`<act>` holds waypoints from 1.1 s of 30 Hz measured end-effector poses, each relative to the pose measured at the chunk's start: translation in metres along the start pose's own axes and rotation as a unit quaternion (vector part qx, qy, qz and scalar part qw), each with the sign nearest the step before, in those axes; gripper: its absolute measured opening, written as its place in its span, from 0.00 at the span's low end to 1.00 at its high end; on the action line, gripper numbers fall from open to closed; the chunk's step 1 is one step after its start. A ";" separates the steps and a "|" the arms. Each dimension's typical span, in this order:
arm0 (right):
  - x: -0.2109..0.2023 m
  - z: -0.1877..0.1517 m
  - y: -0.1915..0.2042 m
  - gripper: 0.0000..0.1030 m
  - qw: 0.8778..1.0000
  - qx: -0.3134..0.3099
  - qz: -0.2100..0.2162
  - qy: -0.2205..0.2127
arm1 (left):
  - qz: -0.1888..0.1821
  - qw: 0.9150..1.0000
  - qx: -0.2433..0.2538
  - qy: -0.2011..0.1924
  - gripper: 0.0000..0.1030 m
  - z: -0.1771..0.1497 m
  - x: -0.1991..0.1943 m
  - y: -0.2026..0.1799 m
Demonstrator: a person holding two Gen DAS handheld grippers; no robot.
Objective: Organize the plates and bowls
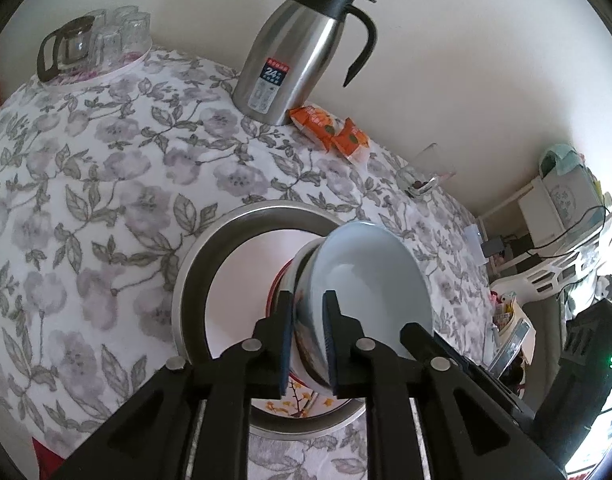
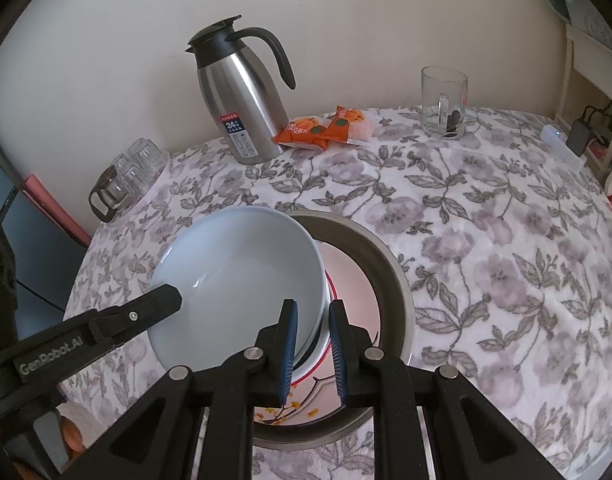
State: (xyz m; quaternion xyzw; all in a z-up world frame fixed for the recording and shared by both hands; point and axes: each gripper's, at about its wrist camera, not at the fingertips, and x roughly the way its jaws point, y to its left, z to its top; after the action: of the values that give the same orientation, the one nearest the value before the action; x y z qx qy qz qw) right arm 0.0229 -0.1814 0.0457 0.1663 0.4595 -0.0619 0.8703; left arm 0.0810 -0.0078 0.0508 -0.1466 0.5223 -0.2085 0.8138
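A pale blue bowl (image 1: 369, 276) (image 2: 242, 272) hangs tilted over a steel basin (image 1: 194, 264) (image 2: 389, 272) on the flowered tablecloth. Inside the basin lies a white plate (image 1: 242, 280) (image 2: 345, 272) with a red rim and a yellow flower pattern. My left gripper (image 1: 307, 296) is shut on the bowl's rim, one blue pad on the outer wall and one inside. The right wrist view shows one of its fingers (image 2: 162, 298) on the bowl's left edge. My right gripper (image 2: 313, 304) is shut on the opposite rim. One of its fingers (image 1: 415, 334) shows behind the bowl in the left wrist view.
A steel thermos jug (image 1: 294, 60) (image 2: 242, 108) stands by the wall with orange snack packets (image 1: 329, 128) (image 2: 325, 128) beside it. Upturned glasses on a tray (image 1: 106, 40) (image 2: 126, 180) sit at the table's left corner, a glass mug (image 2: 443, 104) at the back right. White shelving (image 1: 553, 208) stands beyond the table.
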 end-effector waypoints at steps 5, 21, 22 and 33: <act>-0.003 0.000 -0.001 0.18 1.000 0.000 -0.001 -0.002 | 0.007 1.000 0.017 -0.014 0.37 0.000 -0.009 -0.005; -0.023 0.004 0.002 0.67 0.999 -0.014 -0.019 -0.034 | 0.120 0.989 0.017 -0.088 0.78 0.008 -0.037 0.010; -0.023 0.004 0.002 0.70 0.999 -0.015 -0.019 -0.033 | 0.124 0.988 0.014 -0.089 0.80 0.007 -0.036 0.013; -0.026 -0.003 -0.001 1.00 0.998 -0.022 -0.040 -0.044 | 0.156 0.984 0.017 -0.085 0.92 -0.011 -0.036 0.030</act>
State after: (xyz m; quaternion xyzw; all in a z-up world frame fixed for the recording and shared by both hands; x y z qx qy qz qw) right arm 0.0056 -0.1829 0.0656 0.1254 0.4285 -0.0936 0.8899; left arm 0.0636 0.0362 0.0611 -0.0669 0.4637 -0.0743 0.8803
